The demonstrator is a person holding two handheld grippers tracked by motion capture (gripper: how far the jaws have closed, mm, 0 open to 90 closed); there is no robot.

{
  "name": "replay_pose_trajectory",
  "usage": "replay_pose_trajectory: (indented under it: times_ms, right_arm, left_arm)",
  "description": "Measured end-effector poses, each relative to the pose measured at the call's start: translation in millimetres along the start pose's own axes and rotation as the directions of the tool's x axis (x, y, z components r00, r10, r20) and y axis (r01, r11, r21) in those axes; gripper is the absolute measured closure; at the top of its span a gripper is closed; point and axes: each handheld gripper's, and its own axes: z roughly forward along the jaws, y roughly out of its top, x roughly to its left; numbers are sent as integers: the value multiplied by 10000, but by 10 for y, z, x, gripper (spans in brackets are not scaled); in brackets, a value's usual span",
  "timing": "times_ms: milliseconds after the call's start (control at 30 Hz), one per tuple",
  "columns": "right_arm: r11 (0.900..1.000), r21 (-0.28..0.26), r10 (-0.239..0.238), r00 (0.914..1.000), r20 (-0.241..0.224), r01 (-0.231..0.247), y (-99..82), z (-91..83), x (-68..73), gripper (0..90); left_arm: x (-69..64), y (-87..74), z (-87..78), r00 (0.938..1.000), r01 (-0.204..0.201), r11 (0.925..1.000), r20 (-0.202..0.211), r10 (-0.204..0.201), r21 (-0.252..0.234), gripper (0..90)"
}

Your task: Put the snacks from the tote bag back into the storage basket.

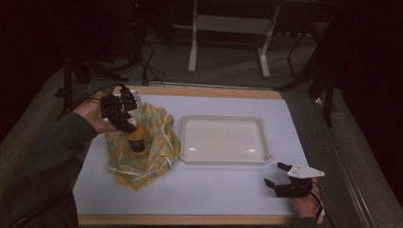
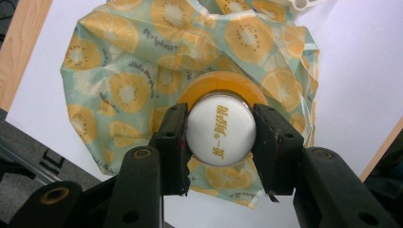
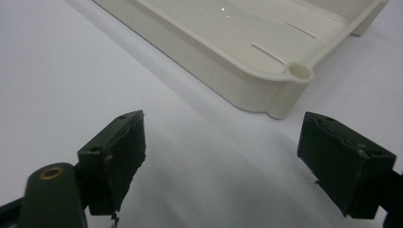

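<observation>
Between the jaws of the left tool (image 2: 221, 130) sits the white cap of an orange bottle (image 1: 136, 140), clamped from both sides; the bottle stands upright on a citrus-print cloth (image 2: 133, 71) spread beneath that tool. Ahead of the right tool (image 3: 223, 156), whose jaws gape wide, lies a white tray (image 3: 247, 90) on the desk (image 3: 57, 85).

The high view looks forward and down over the whole bench (image 1: 199, 199) from the person's side. The left gripper view looks steeply down, close above the fruit-print cloth (image 2: 128, 76). The right gripper view looks low across the bench at a near corner of the white tray (image 3: 266, 90), which the high view shares.
</observation>
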Motion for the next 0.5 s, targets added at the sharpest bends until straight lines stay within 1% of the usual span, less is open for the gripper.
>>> replay_pose_trajectory:
  times_ms: [67, 233, 500]
  right_arm:
    - [10000, 0, 2, 10000, -4, -2, 0, 0, 0, 160]
    - [10000, 13, 20, 10000, 9, -20, 1, 0, 1, 160]
    - [10000, 19, 33, 10000, -5, -33, 1, 1, 1, 160]
  left_arm:
    - [-6, 2, -15, 10000, 9, 10000, -2, -9, -18, 592]
    - [-29, 12, -53, 9998, -177, 9998, 31, 177, -48, 592]
    - [-63, 26, -133, 9995, -313, 9994, 25, 313, -140, 592]
